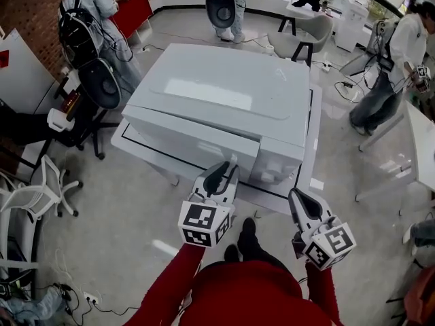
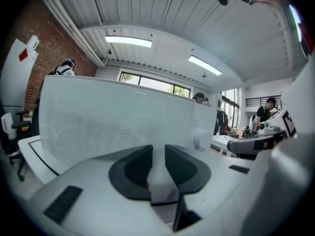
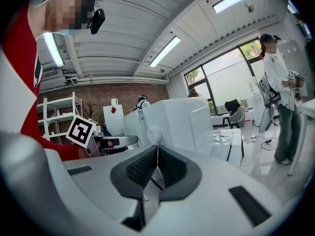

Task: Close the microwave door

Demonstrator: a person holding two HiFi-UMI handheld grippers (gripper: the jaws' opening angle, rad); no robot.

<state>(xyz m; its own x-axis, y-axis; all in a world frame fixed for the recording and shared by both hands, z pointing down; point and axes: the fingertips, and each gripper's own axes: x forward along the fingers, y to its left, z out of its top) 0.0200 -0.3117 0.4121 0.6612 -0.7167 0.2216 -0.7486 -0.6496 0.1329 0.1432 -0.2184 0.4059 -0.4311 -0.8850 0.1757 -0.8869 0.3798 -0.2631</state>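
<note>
A big white microwave (image 1: 217,94) stands on a white table (image 1: 309,151). Its door (image 1: 187,138) lies against the front; I cannot tell if a slit remains at its right edge. My left gripper (image 1: 229,163) hovers just before that edge, beside the control panel (image 1: 279,165). In the left gripper view the mesh door window (image 2: 108,127) and a knob (image 2: 202,136) fill the background, and the left gripper (image 2: 158,154) shows a narrow gap with nothing in it. My right gripper (image 1: 293,195) hangs off the table's front right, and in its own view the right gripper (image 3: 157,155) is shut on nothing.
Office chairs (image 1: 41,189) and a person with a backpack (image 1: 88,19) are at the left. Another person (image 1: 394,66) stands at the right by a second table (image 1: 421,148). Cables (image 1: 340,80) trail on the floor behind the microwave table.
</note>
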